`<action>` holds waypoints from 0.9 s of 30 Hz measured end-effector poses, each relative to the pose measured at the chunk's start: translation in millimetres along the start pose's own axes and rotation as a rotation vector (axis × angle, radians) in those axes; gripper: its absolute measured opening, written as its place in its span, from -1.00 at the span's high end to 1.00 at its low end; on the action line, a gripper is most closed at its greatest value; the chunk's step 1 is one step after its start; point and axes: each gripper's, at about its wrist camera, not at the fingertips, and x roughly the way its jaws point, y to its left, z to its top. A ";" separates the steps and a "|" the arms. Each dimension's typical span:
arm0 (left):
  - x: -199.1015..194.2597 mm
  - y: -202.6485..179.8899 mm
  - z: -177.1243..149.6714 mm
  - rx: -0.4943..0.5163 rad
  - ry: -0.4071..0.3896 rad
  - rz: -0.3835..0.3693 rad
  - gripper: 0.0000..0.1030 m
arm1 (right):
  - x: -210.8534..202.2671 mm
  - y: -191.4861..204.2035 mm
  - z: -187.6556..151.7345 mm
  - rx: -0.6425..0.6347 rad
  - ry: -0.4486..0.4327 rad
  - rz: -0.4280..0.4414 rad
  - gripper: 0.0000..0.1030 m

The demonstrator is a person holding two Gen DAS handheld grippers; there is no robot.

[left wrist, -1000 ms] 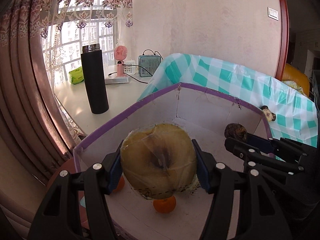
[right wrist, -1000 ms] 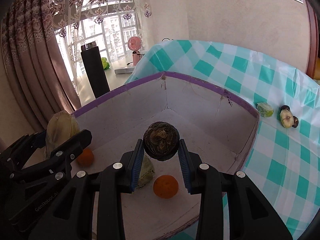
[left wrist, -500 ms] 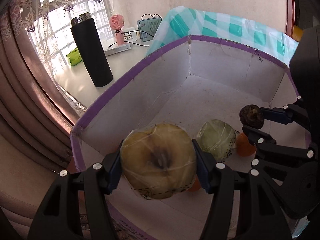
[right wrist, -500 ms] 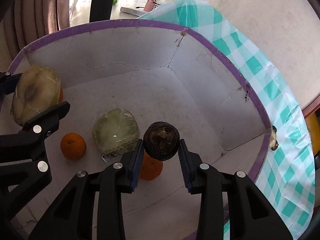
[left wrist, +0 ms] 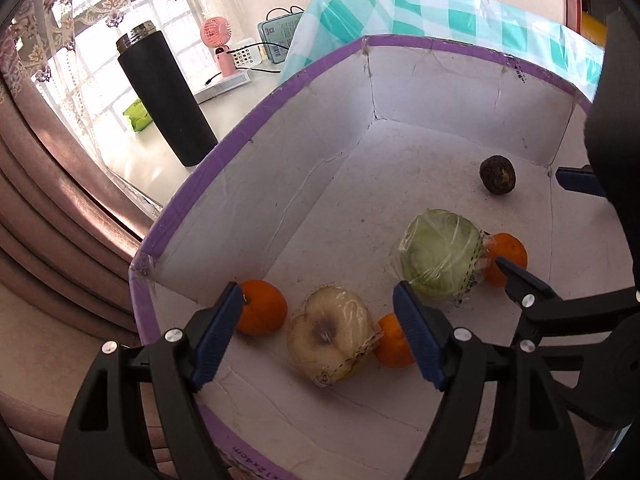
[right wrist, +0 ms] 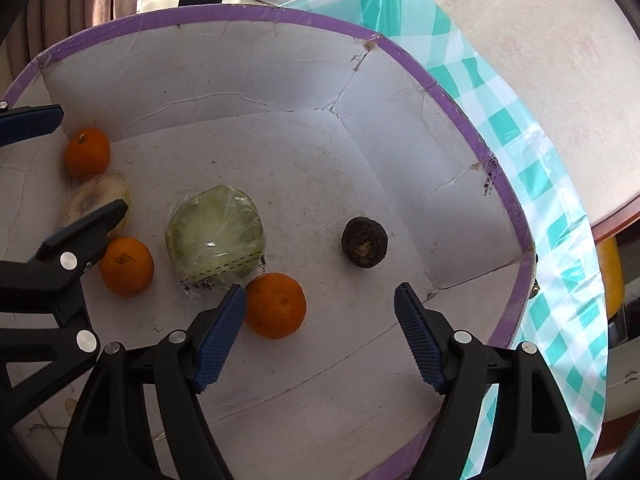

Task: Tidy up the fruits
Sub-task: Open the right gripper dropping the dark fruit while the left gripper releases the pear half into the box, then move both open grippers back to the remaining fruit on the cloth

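A white cardboard box with a purple rim (left wrist: 256,128) (right wrist: 460,92) holds the fruit. A wrapped yellow apple (left wrist: 330,340) (right wrist: 100,196) lies on the box floor under my open left gripper (left wrist: 318,332). A dark round fruit (left wrist: 498,175) (right wrist: 364,242) lies on the floor ahead of my open right gripper (right wrist: 320,336). A wrapped green fruit (left wrist: 442,260) (right wrist: 216,236) lies in the middle. Three oranges lie around: one by the left corner (left wrist: 262,307) (right wrist: 87,153), one beside the apple (left wrist: 392,342) (right wrist: 127,266), one beside the green fruit (left wrist: 506,258) (right wrist: 276,306).
A black flask (left wrist: 164,96) stands on the white desk left of the box, with a pink fan (left wrist: 218,42) and a cable behind. A teal checked cloth (right wrist: 532,152) covers the table right of the box. A curtain (left wrist: 52,208) hangs at the left.
Both grippers opened over the box. The yellow apple dropped from the left gripper and the dark fruit from the right; both now lie on the box floor.
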 end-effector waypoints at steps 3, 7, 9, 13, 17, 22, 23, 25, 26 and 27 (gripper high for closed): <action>-0.6 1.2 -0.3 0.000 -0.003 0.000 -0.50 | -1.2 0.4 -1.0 0.001 -0.010 -0.006 -0.43; -0.4 1.3 0.5 0.001 -0.002 0.002 -0.50 | -2.7 0.7 -1.5 0.003 -0.022 -0.015 -0.45; 0.1 1.3 0.9 0.003 0.002 0.006 -0.50 | -4.0 1.6 -1.5 0.008 -0.026 -0.020 -0.46; 0.4 1.7 2.4 0.009 0.003 0.012 -0.50 | -7.8 3.9 -3.6 0.016 -0.048 -0.043 -0.52; -13.2 3.9 4.7 -0.006 -0.053 0.083 -0.67 | -13.8 0.5 -6.8 0.050 -0.103 -0.041 -0.60; -57.9 15.8 12.5 -0.097 -0.245 0.046 -0.84 | -43.4 -8.5 -11.3 0.115 -0.278 -0.041 -0.65; -70.8 16.6 13.7 -0.113 -0.307 0.052 -0.87 | -51.6 -13.8 -12.1 0.139 -0.319 -0.051 -0.65; -94.8 14.1 12.6 -0.118 -0.428 0.056 -0.93 | -66.5 -28.5 -15.7 0.193 -0.393 -0.063 -0.66; -106.2 9.0 12.1 -0.107 -0.487 0.051 -0.93 | -72.4 -38.4 -18.2 0.230 -0.424 -0.064 -0.66; -116.9 3.0 10.8 -0.088 -0.541 0.045 -0.93 | -78.3 -49.2 -22.6 0.269 -0.460 -0.057 -0.66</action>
